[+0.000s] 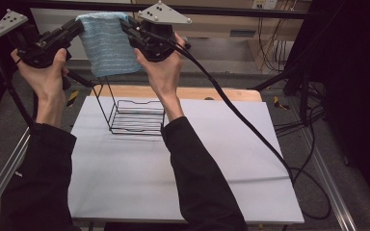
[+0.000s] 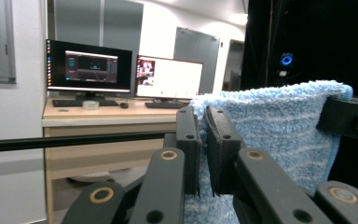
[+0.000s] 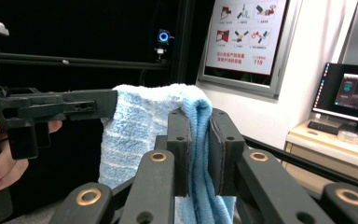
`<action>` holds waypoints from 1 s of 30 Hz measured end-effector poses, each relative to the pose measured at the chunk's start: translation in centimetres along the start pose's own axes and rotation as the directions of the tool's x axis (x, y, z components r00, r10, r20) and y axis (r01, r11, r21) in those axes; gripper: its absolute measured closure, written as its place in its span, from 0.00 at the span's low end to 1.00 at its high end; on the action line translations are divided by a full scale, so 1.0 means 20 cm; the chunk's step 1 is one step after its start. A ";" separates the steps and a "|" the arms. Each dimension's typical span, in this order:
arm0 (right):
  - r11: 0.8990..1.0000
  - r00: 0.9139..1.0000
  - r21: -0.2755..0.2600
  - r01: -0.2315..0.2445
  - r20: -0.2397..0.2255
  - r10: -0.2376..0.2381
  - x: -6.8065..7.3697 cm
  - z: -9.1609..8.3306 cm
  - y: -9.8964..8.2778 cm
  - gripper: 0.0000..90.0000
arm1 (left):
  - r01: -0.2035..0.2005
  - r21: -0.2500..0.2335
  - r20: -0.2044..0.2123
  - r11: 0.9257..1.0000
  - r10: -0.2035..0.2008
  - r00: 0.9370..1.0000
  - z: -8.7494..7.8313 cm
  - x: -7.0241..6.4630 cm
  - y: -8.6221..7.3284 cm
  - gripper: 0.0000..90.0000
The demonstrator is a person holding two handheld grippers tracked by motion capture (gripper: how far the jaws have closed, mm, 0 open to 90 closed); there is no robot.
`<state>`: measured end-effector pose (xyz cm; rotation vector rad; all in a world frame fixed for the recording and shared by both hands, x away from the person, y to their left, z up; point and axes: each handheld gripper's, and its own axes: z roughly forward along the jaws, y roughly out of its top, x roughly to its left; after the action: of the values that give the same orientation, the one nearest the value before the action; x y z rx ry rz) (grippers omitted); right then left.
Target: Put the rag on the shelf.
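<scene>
A light blue towel (image 1: 107,44) hangs stretched between my two grippers, held high above the table. My left gripper (image 1: 79,25) is shut on the towel's left top corner, and in the left gripper view its jaws pinch the blue towel (image 2: 270,126) at my left gripper (image 2: 204,140). My right gripper (image 1: 125,24) is shut on the right top corner; its jaws clamp the folded towel edge (image 3: 140,126) at my right gripper (image 3: 199,140). Below the towel a black wire rack (image 1: 134,113) stands on the white table (image 1: 212,159).
A wooden board (image 1: 221,93) lies along the table's far edge. The right gripper's black cable (image 1: 250,130) trails across the table's right side. A black frame bar (image 1: 231,10) crosses the back. Desks with monitors (image 2: 89,66) stand farther off.
</scene>
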<state>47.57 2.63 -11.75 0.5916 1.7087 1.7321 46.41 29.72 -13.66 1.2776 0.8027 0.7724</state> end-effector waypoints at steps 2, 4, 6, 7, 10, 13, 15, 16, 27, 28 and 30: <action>1.000 1.000 0.006 0.002 0.006 -0.002 -0.01 0.02 -0.02 0.90 | 0.001 0.009 -0.002 1.000 -0.001 1.000 0.03 0.02 -0.01 0.94; 1.000 1.000 0.012 0.000 0.011 0.000 -0.02 0.03 -0.03 0.89 | -0.003 0.015 -0.008 1.000 0.003 1.000 0.05 0.03 -0.02 0.94; 1.000 1.000 0.024 0.007 0.020 -0.008 -0.03 0.05 -0.05 0.89 | -0.001 0.027 -0.016 1.000 0.002 1.000 0.07 0.05 -0.04 0.94; 1.000 1.000 0.029 0.010 0.023 -0.011 -0.03 0.05 -0.05 0.89 | 0.002 0.032 -0.017 0.999 -0.002 1.000 0.08 0.05 -0.04 0.94; 0.998 0.999 0.048 0.026 0.033 -0.028 -0.02 0.08 -0.08 0.89 | 0.000 0.048 -0.028 0.999 0.001 1.000 0.11 0.06 -0.07 0.94; 0.997 0.999 0.068 0.028 0.037 -0.030 -0.02 0.10 -0.10 0.89 | -0.007 0.066 -0.037 0.998 0.009 0.999 0.14 0.07 -0.10 0.94; 0.996 0.999 0.084 0.021 0.038 -0.024 -0.02 0.11 -0.11 0.89 | -0.009 0.076 -0.042 0.997 0.012 0.999 0.16 0.07 -0.11 0.94; 0.996 0.999 0.090 0.023 0.039 -0.027 -0.02 0.11 -0.12 0.89 | -0.006 0.081 -0.042 0.997 0.010 0.999 0.17 0.08 -0.12 0.94; 0.992 0.998 0.122 -0.025 0.053 0.018 -0.11 0.11 -0.23 0.89 | -0.021 0.116 -0.024 0.993 0.024 0.999 0.22 0.09 -0.21 0.94; 0.992 0.998 0.123 -0.032 0.053 0.026 -0.12 0.11 -0.25 0.89 | -0.023 0.119 -0.024 0.993 0.026 0.999 0.22 0.09 -0.23 0.94; 0.990 0.998 0.131 -0.046 0.054 0.039 -0.13 0.11 -0.28 0.89 | -0.029 0.135 -0.024 0.990 0.032 0.999 0.23 0.09 -0.25 0.94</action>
<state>51.67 2.19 -16.86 0.7302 1.7961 1.6271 51.51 28.25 -18.28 1.4055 0.8696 0.7708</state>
